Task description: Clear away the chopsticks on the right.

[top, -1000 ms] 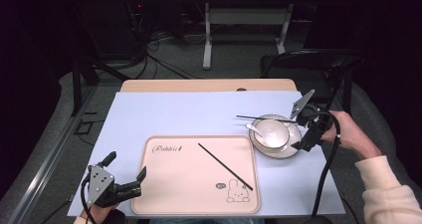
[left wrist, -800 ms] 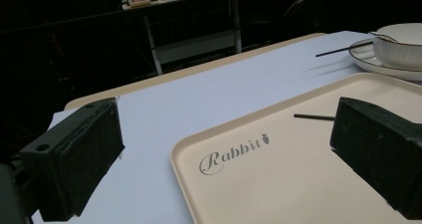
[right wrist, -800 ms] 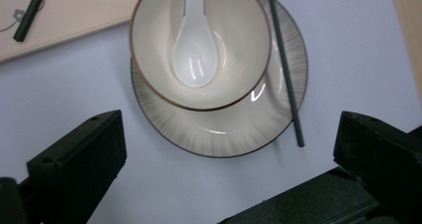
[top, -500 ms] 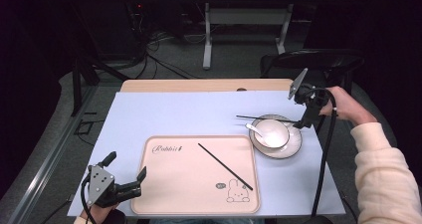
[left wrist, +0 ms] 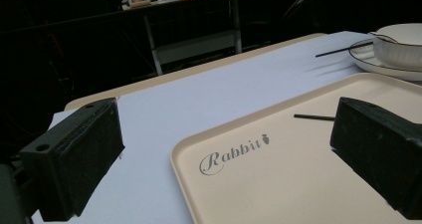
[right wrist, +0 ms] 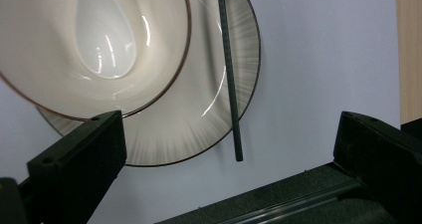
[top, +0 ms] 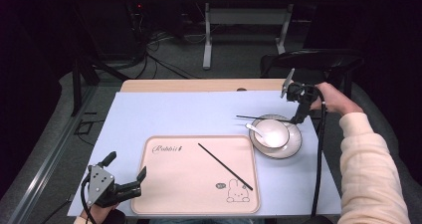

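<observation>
A beige tray (top: pixel 184 184) lettered "Rabbit" lies at the front of the table, with one black chopstick (top: pixel 225 166) slanting across it. To its right a grey plate (top: pixel 292 143) carries a white bowl (top: pixel 271 133) with a white spoon (top: pixel 253 129) in it. A second chopstick (top: pixel 263 118) rests across the plate's far rim. My right gripper (top: pixel 299 115) hangs open just above that chopstick's right end (right wrist: pixel 228 74), nothing between its jaws. My left gripper (top: pixel 126 166) stands open at the tray's front left corner (left wrist: pixel 189 154), holding nothing.
A pale blue mat (top: pixel 174 114) covers most of the table, and a bare wooden strip (top: pixel 199 85) runs along the far edge. A black chair (top: pixel 318 62) stands behind the right corner. Cables and another table's legs (top: pixel 206 40) lie beyond on the floor.
My right gripper has moved from beside the plate's right side toward the far edge, ending over the chopstick's right end. The left gripper has stayed still.
</observation>
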